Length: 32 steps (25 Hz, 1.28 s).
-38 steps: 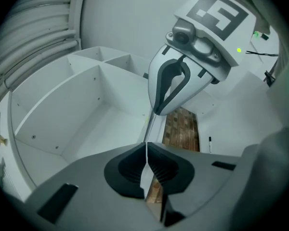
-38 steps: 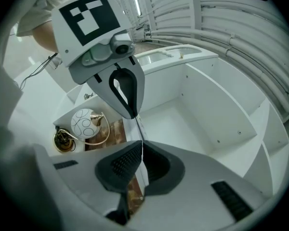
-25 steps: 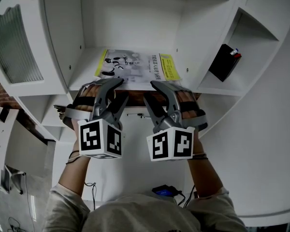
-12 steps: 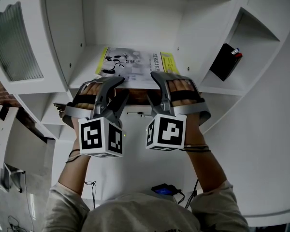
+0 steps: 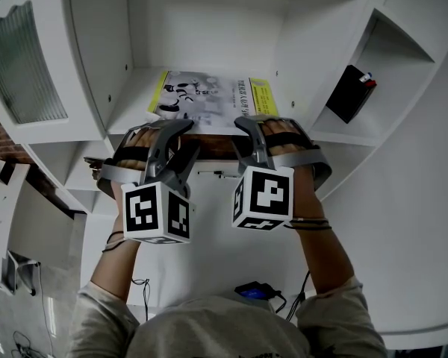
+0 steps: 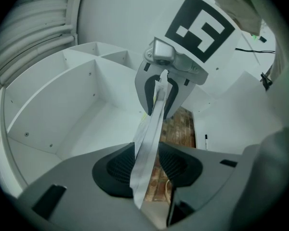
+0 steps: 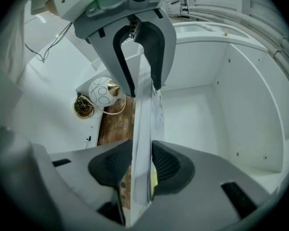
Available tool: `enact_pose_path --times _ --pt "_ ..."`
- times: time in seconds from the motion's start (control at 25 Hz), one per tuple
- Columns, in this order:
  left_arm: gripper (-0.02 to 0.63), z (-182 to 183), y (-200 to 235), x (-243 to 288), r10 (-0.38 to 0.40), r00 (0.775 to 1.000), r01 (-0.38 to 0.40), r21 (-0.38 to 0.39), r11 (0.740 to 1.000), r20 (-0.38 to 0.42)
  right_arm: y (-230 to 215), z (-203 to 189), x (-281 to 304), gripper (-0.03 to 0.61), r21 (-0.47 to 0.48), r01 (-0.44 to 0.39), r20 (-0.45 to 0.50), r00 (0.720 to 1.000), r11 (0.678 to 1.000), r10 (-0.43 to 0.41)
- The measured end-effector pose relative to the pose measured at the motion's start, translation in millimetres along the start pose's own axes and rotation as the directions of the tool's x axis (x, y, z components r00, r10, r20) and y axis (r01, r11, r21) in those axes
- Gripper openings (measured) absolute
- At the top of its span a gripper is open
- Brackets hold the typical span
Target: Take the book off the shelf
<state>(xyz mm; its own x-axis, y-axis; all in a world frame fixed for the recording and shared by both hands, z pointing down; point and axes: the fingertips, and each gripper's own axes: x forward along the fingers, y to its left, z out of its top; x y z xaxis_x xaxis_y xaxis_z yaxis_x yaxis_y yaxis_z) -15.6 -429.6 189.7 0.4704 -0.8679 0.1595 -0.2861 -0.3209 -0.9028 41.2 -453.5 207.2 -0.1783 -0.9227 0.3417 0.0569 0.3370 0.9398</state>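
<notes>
A thin book [image 5: 209, 99] with a white cover and yellow edges lies flat on the white shelf [image 5: 131, 107]. Both grippers are at its front edge. My left gripper [image 5: 185, 133] holds the left part of that edge. In the left gripper view the book [image 6: 151, 129] runs edge-on between the pads of that gripper [image 6: 147, 163], which touch both sides. My right gripper [image 5: 246, 121] is on the right part of the edge and its jaws are closing. In the right gripper view its pads [image 7: 140, 165] lie against both sides of the book [image 7: 143, 124].
A black box [image 5: 349, 94] stands in the compartment to the right. A door with ribbed glass [image 5: 22, 66] hangs at the left. The shelf's side walls close in on both sides. Below are brick floor, a cable and a blue item [image 5: 254, 295].
My right gripper has moved up and forward onto the book's front edge, and its marker cube has turned. The left gripper and the book have stayed put.
</notes>
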Motion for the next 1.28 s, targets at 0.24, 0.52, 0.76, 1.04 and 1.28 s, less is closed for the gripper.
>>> enact_pose_path --times 0.24,0.52,0.76,1.04,1.28 --pt "0.161 -1.9 1.6 -1.9 0.006 1.0 -0.006 -0.007 1.0 -0.003 -5.3 -0.8 -9.0 0.084 0.001 -0.049 0.01 0.999 0.999 0.049" --pt "0.161 3.8 1.2 -5.2 0.014 1.0 -0.014 -0.003 1.0 -0.001 -3.6 0.6 -11.8 0.075 -0.022 -0.004 -0.003 1.0 1.0 0.004" --pt "0.161 7.8 -2.7 -9.1 0.01 1.0 -0.01 0.025 1.0 -0.01 2.4 7.4 -33.0 0.075 -0.007 -0.015 0.03 0.999 1.0 0.015" --pt "0.196 12.9 -7.3 -7.5 0.028 0.998 -0.018 0.163 0.987 -0.059 8.5 10.4 -58.3 0.077 -0.001 -0.024 0.044 0.999 1.0 0.024" --pt "0.209 19.8 -18.4 -3.4 0.028 0.995 -0.004 0.248 0.969 -0.093 18.2 5.6 -78.0 0.077 0.008 -0.029 0.048 0.998 1.0 0.029"
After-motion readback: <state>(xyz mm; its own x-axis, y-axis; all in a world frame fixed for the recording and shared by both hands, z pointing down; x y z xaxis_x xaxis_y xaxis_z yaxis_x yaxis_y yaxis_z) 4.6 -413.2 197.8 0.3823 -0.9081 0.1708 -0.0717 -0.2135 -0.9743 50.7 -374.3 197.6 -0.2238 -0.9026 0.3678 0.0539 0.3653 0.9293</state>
